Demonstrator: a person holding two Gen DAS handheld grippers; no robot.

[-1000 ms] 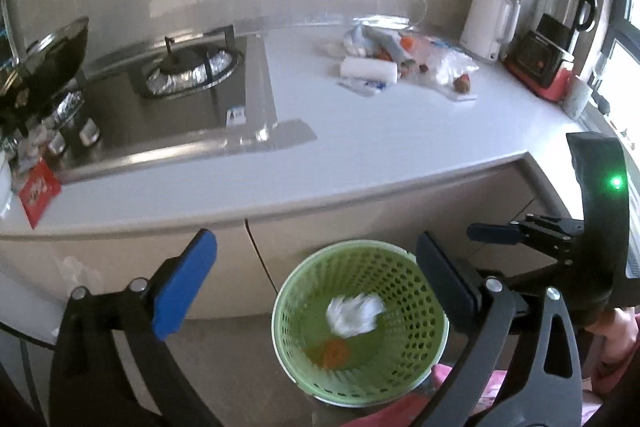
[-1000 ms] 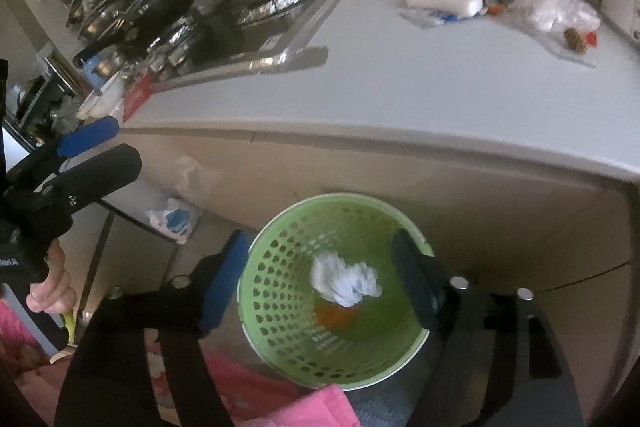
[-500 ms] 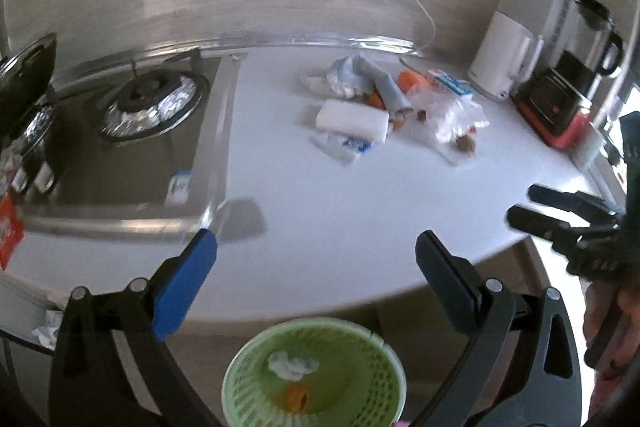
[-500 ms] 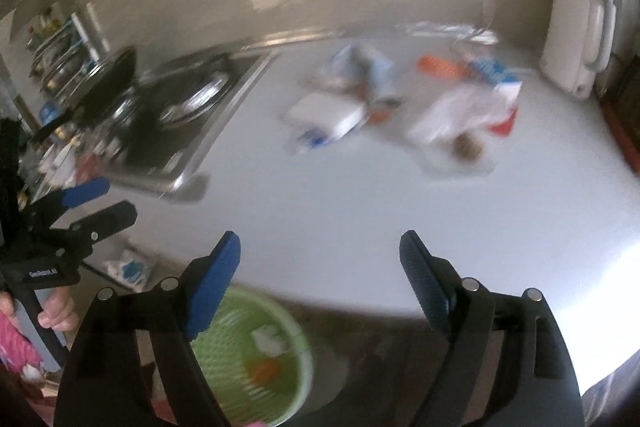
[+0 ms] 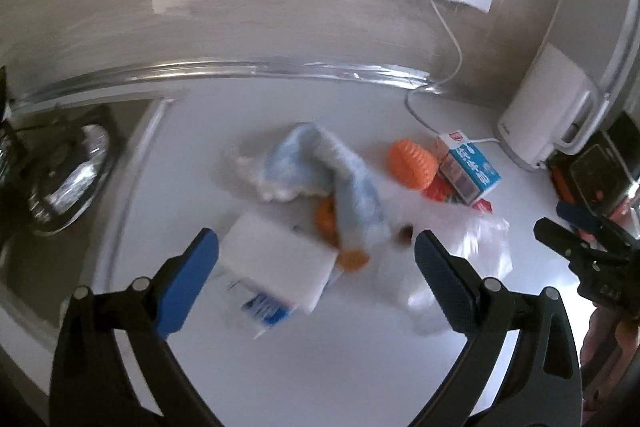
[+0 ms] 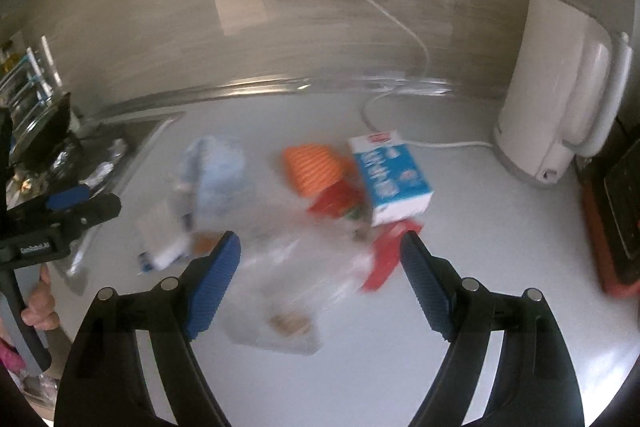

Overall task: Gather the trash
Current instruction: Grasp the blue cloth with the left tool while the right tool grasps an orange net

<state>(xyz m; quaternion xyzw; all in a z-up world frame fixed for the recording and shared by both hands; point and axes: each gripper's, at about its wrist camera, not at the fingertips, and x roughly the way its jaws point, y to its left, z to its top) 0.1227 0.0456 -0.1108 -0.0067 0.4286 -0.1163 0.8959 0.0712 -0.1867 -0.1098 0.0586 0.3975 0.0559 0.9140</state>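
The trash lies in a loose heap on the white bench [image 5: 304,367], toward the back wall: a white block [image 5: 276,263] with a blue-printed wrapper [image 5: 264,307] under its near edge, a crumpled pale blue cloth [image 5: 340,183] draped across the middle, a ribbed orange ball [image 5: 412,165], a small blue and white milk carton [image 5: 470,167] lying on red packaging [image 6: 388,255], and a clear plastic bag [image 6: 280,279] spread out nearest the cameras with something brown inside it. Bits of orange peel [image 5: 352,259] show at the cloth's near end. The pieces touch and overlap, so the cloth covers part of the block and the bag partly covers the red packaging. Both views are blurred. The left gripper [image 5: 316,259] hangs above the block and cloth with its fingers spread wide and nothing between them; the right gripper [image 6: 320,259] hangs above the plastic bag, its fingers likewise wide and empty. A white kettle [image 6: 560,87] stands to the right of the heap, its cord [image 6: 440,145] running along the bench behind the carton. A gas stove [image 5: 60,183] sits at the left, well apart from the trash.
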